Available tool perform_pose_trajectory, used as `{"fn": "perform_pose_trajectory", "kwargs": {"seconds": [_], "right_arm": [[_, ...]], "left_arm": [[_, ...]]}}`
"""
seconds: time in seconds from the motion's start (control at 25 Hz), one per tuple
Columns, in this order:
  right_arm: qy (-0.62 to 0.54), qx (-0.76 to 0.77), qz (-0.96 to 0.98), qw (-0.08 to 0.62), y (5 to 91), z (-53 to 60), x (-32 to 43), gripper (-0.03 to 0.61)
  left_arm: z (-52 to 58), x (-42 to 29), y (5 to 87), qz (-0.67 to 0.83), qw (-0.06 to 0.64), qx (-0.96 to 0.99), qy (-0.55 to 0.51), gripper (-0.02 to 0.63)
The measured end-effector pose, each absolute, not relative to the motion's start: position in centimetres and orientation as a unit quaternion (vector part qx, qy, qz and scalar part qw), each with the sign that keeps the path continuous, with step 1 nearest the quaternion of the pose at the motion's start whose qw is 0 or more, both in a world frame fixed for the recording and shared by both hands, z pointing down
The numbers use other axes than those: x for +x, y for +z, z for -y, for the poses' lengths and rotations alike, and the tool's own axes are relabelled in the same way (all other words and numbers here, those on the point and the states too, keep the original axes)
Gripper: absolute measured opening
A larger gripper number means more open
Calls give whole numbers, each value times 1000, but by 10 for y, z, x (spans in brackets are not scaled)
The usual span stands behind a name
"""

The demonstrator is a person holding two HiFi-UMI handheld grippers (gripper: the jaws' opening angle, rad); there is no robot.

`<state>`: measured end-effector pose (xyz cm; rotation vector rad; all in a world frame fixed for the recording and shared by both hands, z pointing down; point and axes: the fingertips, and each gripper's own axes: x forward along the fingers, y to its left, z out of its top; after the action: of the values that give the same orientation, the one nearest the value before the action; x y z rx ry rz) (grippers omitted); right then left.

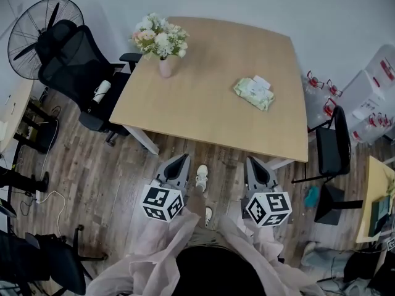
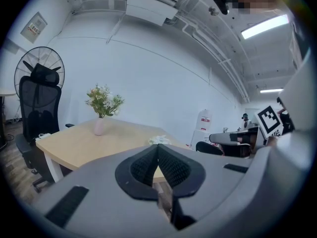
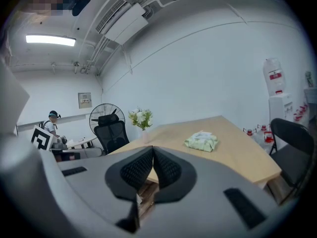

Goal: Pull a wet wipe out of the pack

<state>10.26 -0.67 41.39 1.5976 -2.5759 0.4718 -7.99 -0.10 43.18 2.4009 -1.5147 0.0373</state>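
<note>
Left gripper [image 1: 179, 160] and right gripper [image 1: 255, 164] hold jaws closed, empty. Wipe pack [image 1: 253, 93] lies flat on desk [image 1: 203, 110] at one o'clock, likely for reach from above.

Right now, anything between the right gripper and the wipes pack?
Nothing visible. The right gripper is short of the table, jaws shut and empty; only bare tabletop lies before the wipes pack. The flower vase stands well left.
</note>
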Motion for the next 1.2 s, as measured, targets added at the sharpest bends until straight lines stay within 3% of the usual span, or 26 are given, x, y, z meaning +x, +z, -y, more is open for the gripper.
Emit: {"fn": "perform_pose_trajectory", "kwargs": {"seconds": [1.2], "right_arm": [[176,526,831,45,427,169,116,11]], "left_arm": [[165,-68,442,524,162,836,21,10]]}}
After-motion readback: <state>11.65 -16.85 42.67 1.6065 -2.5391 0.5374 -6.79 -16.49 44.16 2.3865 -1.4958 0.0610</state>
